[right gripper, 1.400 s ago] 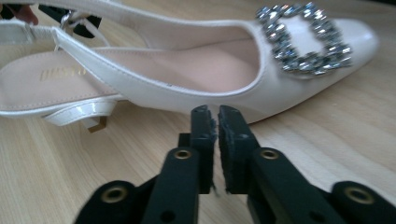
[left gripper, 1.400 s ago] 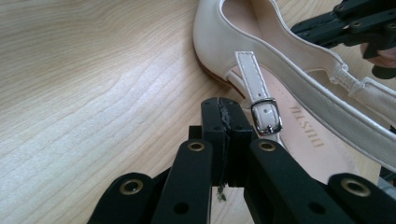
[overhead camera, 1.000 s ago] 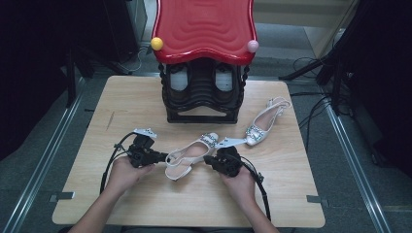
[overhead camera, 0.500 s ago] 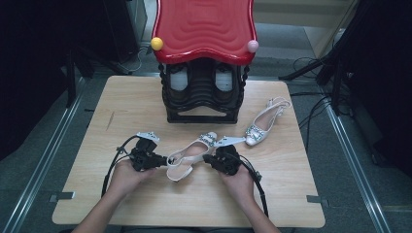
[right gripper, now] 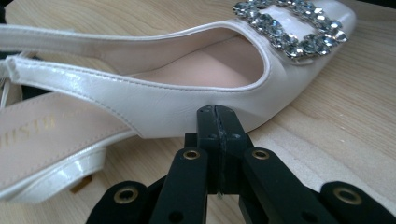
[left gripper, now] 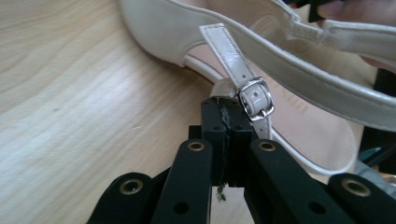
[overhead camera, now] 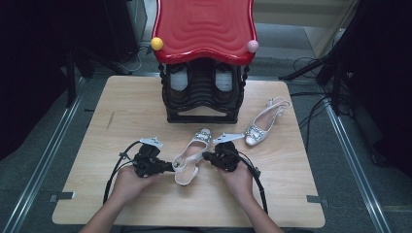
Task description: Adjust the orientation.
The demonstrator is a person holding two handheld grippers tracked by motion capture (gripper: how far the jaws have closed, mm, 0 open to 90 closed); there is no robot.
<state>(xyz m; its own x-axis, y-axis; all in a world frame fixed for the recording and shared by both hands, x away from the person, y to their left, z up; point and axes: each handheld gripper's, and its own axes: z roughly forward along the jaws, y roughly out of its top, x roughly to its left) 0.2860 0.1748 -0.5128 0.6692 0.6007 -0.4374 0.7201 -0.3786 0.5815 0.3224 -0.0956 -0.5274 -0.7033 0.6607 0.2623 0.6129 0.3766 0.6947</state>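
Near shoe (overhead camera: 190,156) heel end is partly masked by both grippers in the high view; whether anything is pinched cannot be told. Left gripper (left gripper: 226,114) fingers are seen fully closed, tips touching the heel strap by the buckle (left gripper: 255,99). Right gripper (right gripper: 217,122) fingers closed too, tips against the shoe's side wall. Shoe lies on the bench (overhead camera: 121,111), between the two grippers.

Closed right gripper (right gripper: 217,112) jaws against white jewelled shoe (right gripper: 187,100) side
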